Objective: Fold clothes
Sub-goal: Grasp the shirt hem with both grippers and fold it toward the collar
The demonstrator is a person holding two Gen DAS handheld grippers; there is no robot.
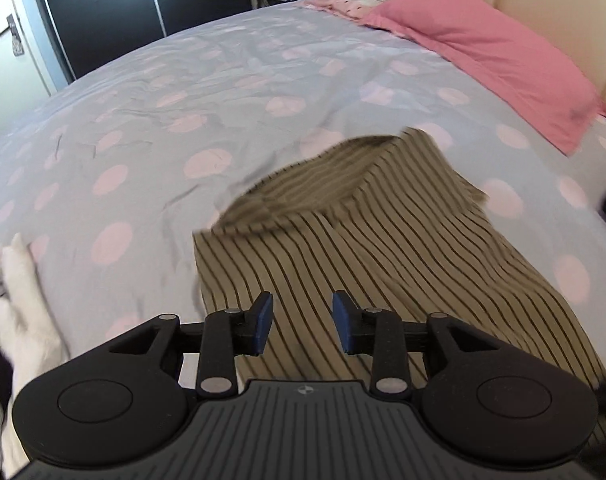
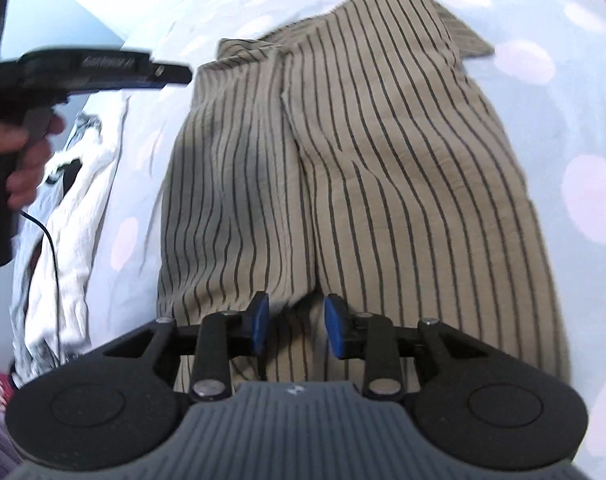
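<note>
Left wrist view: left gripper [image 1: 302, 322] hovers low over the near part of the striped garment [image 1: 383, 248], jaws parted w/ a clear gap, nothing between the pads, only fabric seen below. Garment is tan w/ dark pinstripes, lying on the bed [image 1: 183, 120], which has a grey cover w/ pink dots. Its far end is doubled over on itself, so a folded flap sits on top; edge there is blurred. Pink pillow [image 1: 483, 60] lies by the headboard, well apart from the garment. White clothing [image 1: 19, 312] is bunched at the left edge, prob. the pile waiting or set aside; can't tell which.

Right wrist view: right gripper [image 2: 295, 322] is right over the garment's near end, approx. on the centre seam where two panels meet. Jaws open about as wide as the other pair's, gripping nothing; whether the pads touch cloth can't be told. Garment runs away from the camera lengthwise, mostly flat, w/ a flap sticking out at the far right corner. Left gripper [image 2: 171, 74] shows side-on at upper left, held in a hand [image 2: 23, 160], just off the garment's left edge; from here its jaws can't be read. White clothing [image 2: 71, 200] lies beside the garment, a thin cable across it.

Judgement: both tools empty over a part-folded piece, which fits either lining up for a pinch or having just let go.
</note>
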